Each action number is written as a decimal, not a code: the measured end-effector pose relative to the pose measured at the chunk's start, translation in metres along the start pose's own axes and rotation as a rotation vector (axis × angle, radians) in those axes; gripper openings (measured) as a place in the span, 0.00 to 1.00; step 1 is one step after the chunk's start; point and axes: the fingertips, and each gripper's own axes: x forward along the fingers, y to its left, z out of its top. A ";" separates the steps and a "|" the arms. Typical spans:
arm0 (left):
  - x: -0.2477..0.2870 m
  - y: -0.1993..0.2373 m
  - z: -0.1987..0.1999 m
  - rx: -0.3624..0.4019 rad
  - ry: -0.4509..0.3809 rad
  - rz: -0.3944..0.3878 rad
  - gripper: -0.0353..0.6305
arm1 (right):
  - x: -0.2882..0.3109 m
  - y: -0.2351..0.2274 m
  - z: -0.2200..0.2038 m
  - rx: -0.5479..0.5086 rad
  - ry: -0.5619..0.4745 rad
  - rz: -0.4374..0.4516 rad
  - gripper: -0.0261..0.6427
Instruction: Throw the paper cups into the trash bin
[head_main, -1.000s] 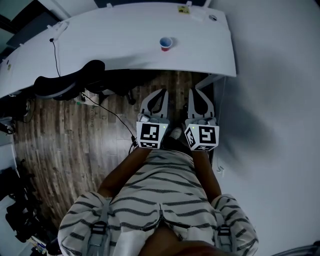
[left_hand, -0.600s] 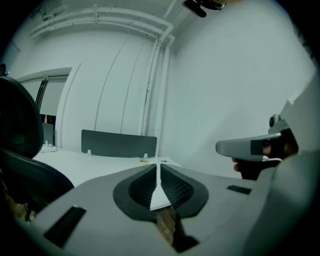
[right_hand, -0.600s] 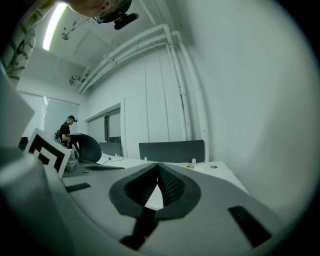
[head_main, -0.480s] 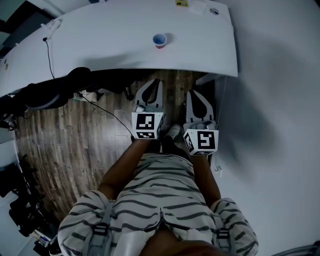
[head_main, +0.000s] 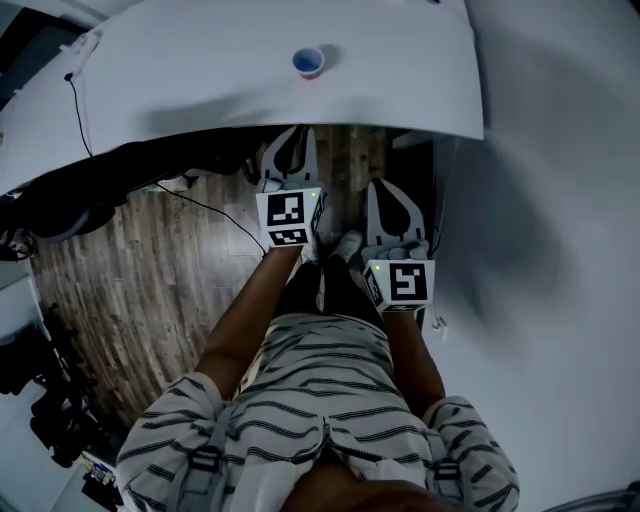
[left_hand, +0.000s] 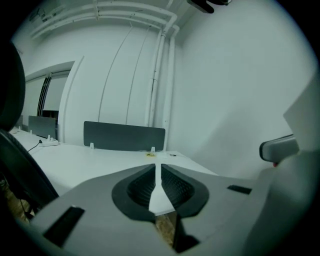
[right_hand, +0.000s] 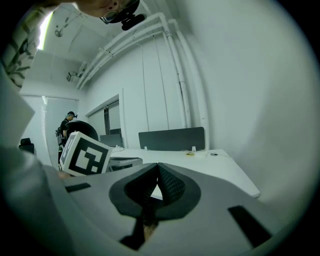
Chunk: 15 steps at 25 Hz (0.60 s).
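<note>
A red paper cup (head_main: 308, 62) with a blue inside stands upright, alone, near the front edge of the white desk (head_main: 200, 80). In the head view my left gripper (head_main: 291, 140) is shut and empty, its tips just under the desk's front edge, short of the cup. My right gripper (head_main: 391, 193) hangs further back and to the right over the wood floor, its jaws together with nothing in them. In the left gripper view my left gripper (left_hand: 158, 165) points across the desk top, and in the right gripper view my right gripper (right_hand: 158, 165) does too. The cup shows in neither gripper view.
A black office chair (head_main: 62, 203) and a cable (head_main: 205, 208) lie at the left under the desk. A white wall (head_main: 560, 250) runs close along the right. A grey divider panel (left_hand: 124, 136) stands at the desk's far end. A person (right_hand: 67, 126) stands far off.
Both grippers have moved forward toward the desk, the left one further, so it now leads the right. The desk edge and the cup sit closer to the top of the head view.
</note>
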 end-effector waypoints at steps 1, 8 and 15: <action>0.006 0.002 -0.003 -0.001 0.001 0.004 0.09 | 0.002 -0.002 -0.002 0.002 0.001 0.000 0.07; 0.036 0.014 -0.029 -0.008 0.028 0.015 0.11 | 0.014 -0.010 -0.016 -0.002 0.010 -0.018 0.07; 0.065 0.023 -0.053 0.000 0.053 0.018 0.22 | 0.022 -0.014 -0.032 0.028 0.025 -0.030 0.06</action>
